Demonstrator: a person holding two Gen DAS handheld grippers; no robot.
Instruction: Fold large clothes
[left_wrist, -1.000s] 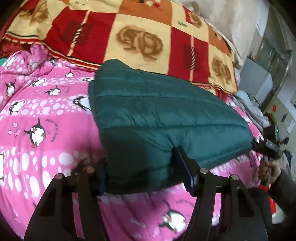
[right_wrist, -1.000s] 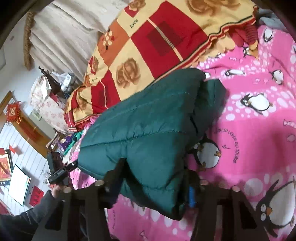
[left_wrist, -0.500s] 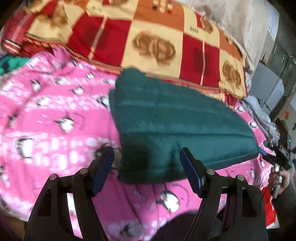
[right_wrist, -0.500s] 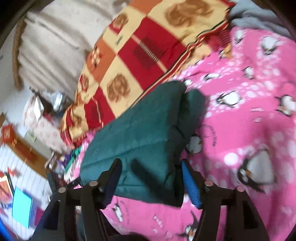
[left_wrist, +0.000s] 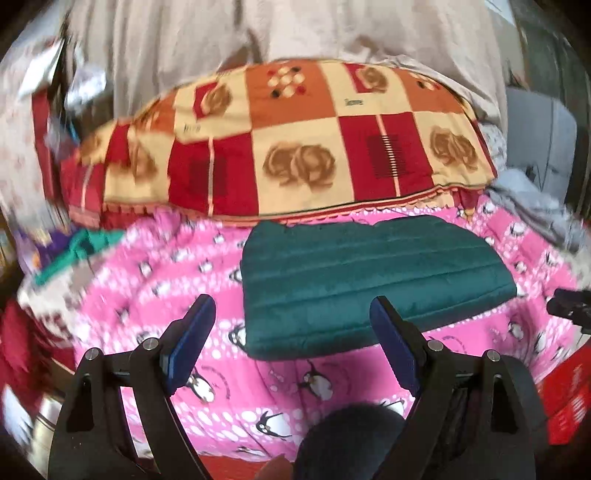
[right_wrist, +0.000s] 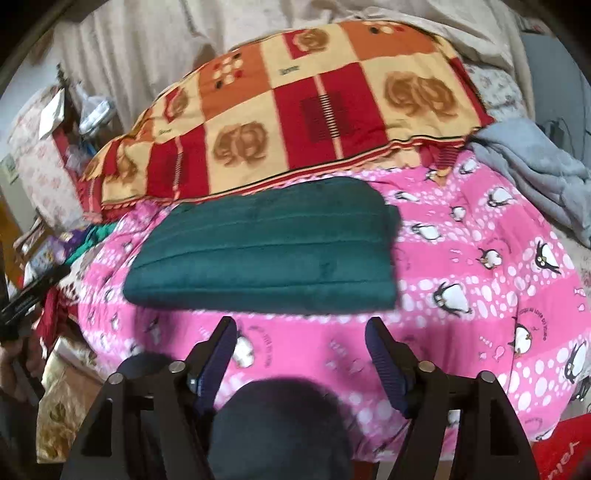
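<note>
Both hand-held grippers have let go and backed off since a second ago: then each was clamped on the near edge of the green quilted jacket (left_wrist: 369, 284), now the jacket lies alone, folded into a flat rectangle on the pink penguin duvet (left_wrist: 155, 295) of the bed, its far edge just beside the red-and-yellow checked blanket (left_wrist: 295, 147). Left hand-held gripper (left_wrist: 291, 325) has just been opening, jaws wide, nothing between the pads; the jacket's near left corner only shows through the gap, further off. Right hand-held gripper (right_wrist: 301, 341) has likewise just been opening, jaws wide and empty, hanging over bare duvet in front of the jacket's near edge (right_wrist: 258, 299). Grey garment (right_wrist: 532, 177) bunched at the far right, well apart. Judgement: fold looks essentially done, this is the release/retreat step. To do it well: back away without snagging the near edge, keep the jaws wide until clear. Right end looks slightly uneven, a lower layer peeking out; if tidying, nip that corner only and square it, don't lift the whole stack. Puffy fill may spring back, so pressing the top flat could help.
</note>
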